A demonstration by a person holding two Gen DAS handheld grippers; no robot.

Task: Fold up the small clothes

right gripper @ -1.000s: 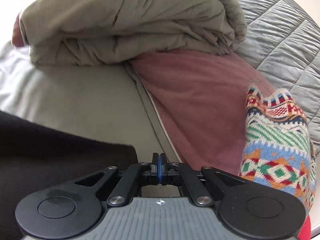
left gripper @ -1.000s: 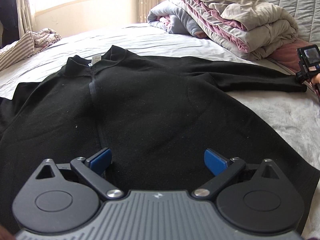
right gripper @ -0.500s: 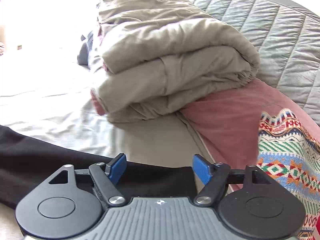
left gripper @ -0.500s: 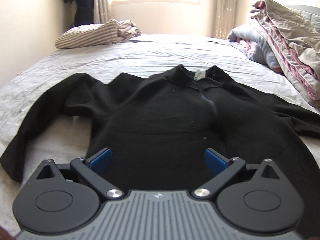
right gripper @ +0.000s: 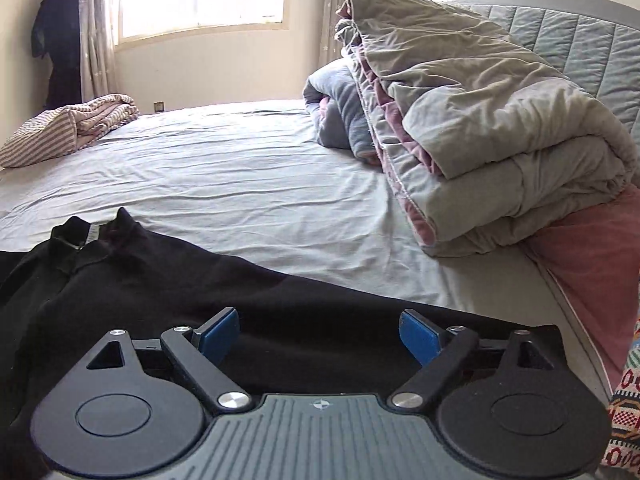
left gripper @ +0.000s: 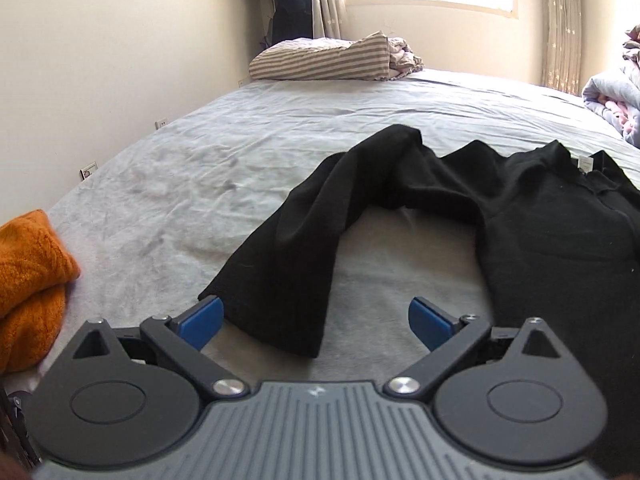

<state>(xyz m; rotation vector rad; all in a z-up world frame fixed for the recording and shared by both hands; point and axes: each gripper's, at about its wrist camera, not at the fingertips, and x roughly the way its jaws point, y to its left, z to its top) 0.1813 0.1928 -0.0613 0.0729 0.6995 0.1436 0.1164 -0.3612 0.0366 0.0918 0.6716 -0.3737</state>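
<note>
Left tool (left gripper: pixel 316 320), right tool (right gripper: pixel 319 334) agape

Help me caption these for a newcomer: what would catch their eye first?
The black top spread flat on the grey bed sheet stands out most, one sleeve bent toward the open left gripper. The right gripper, whose jaws have just been opening, hovers over the other sleeve with nothing pinched. A big folded duvet is piled by the headboard.
</note>
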